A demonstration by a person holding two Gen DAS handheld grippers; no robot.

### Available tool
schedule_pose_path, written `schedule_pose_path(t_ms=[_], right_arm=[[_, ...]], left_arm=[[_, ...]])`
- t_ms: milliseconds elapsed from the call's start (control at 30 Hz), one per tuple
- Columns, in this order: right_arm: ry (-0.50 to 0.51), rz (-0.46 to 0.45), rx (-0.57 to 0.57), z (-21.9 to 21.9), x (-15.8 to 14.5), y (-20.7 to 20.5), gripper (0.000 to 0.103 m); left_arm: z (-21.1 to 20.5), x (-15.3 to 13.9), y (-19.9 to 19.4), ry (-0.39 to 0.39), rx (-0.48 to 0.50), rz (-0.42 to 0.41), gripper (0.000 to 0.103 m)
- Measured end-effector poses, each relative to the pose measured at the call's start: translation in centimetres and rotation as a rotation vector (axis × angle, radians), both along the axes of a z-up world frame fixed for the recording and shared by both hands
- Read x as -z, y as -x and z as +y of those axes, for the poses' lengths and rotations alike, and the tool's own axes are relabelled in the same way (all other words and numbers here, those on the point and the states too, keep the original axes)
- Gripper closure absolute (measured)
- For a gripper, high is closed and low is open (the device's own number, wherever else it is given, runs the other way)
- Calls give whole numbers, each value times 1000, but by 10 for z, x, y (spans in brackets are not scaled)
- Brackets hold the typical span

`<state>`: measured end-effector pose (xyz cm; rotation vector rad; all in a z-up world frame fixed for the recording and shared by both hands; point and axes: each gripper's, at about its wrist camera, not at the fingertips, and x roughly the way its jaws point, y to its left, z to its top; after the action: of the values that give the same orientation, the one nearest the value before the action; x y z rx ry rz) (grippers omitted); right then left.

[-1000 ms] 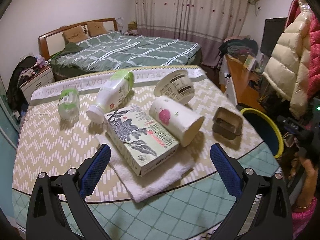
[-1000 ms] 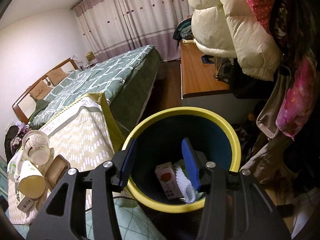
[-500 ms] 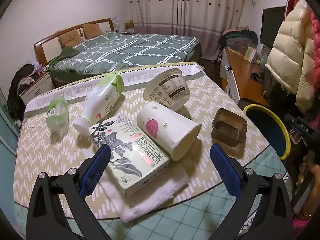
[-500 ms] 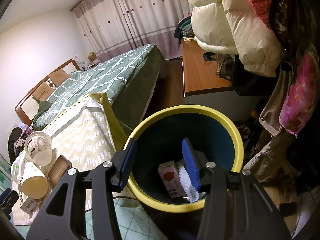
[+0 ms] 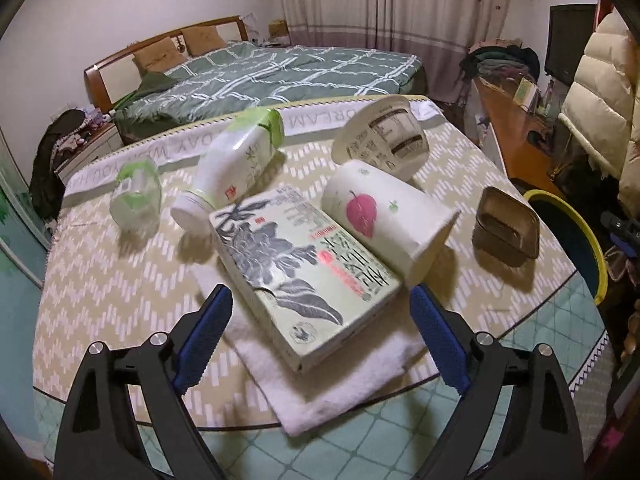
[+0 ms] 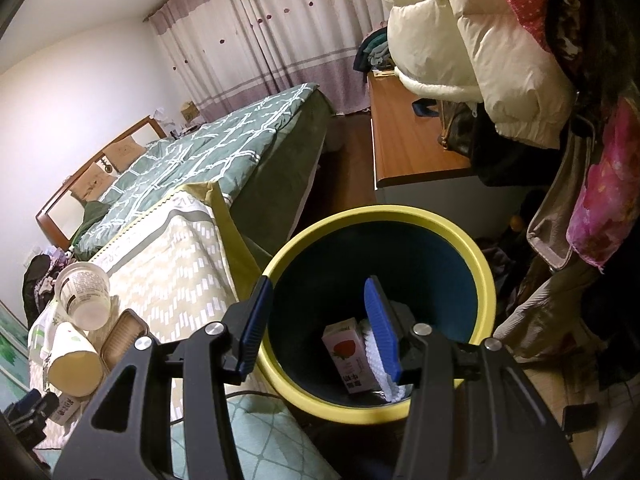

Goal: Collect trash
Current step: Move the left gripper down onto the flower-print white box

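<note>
Left wrist view shows our left gripper (image 5: 318, 330) now closer to the flat printed box (image 5: 304, 276) lying on the white towel (image 5: 340, 364) on the table (image 5: 100, 280); its jaws have just been closing but remain apart, the box between them, unpinched. We judge a grasp is imminent. Our right gripper (image 6: 316, 324) hangs half-open and empty over the yellow-rimmed bin (image 6: 486, 280), where a small carton (image 6: 346, 354) already lies.
</note>
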<state>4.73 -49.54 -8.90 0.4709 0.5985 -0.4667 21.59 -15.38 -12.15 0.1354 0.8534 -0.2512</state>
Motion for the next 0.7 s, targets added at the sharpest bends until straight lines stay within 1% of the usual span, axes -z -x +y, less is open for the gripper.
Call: schedule_pose_path(t_ms=[67, 133, 200, 267, 367, 467, 500, 567, 633, 700], right_arm=[[0, 1, -1, 0, 0, 0, 57], [-1, -1, 0, 0, 0, 1, 57], [-4, 2, -1, 0, 0, 0, 57], [-12, 1, -3, 0, 0, 0, 57], [-21, -1, -5, -1, 1, -1, 57], [-22, -2, -7, 0, 0, -1, 57], [-22, -2, -6, -1, 1, -1, 57], [-22, -4, -3, -1, 1, -1, 56], [-21, -3, -3, -1, 0, -1, 55], [-14, -2, 0, 0, -1, -1, 54]], left_arm=[[-3, 1, 1, 0, 4, -3, 14], [-8, 3, -1, -22, 2, -3, 14], [-8, 10, -4, -40, -2, 13, 14], [-3, 12, -4, -39, -10, 22, 14], [18, 10, -2, -52, -42, 16, 14], [55, 8, 0, -67, -125, 24, 14], [67, 7, 0, -60, -156, 28, 14], [81, 5, 2, -39, -188, 31, 14], [84, 0, 4, 6, -178, 30, 14], [75, -3, 3, 35, -146, 23, 14]])
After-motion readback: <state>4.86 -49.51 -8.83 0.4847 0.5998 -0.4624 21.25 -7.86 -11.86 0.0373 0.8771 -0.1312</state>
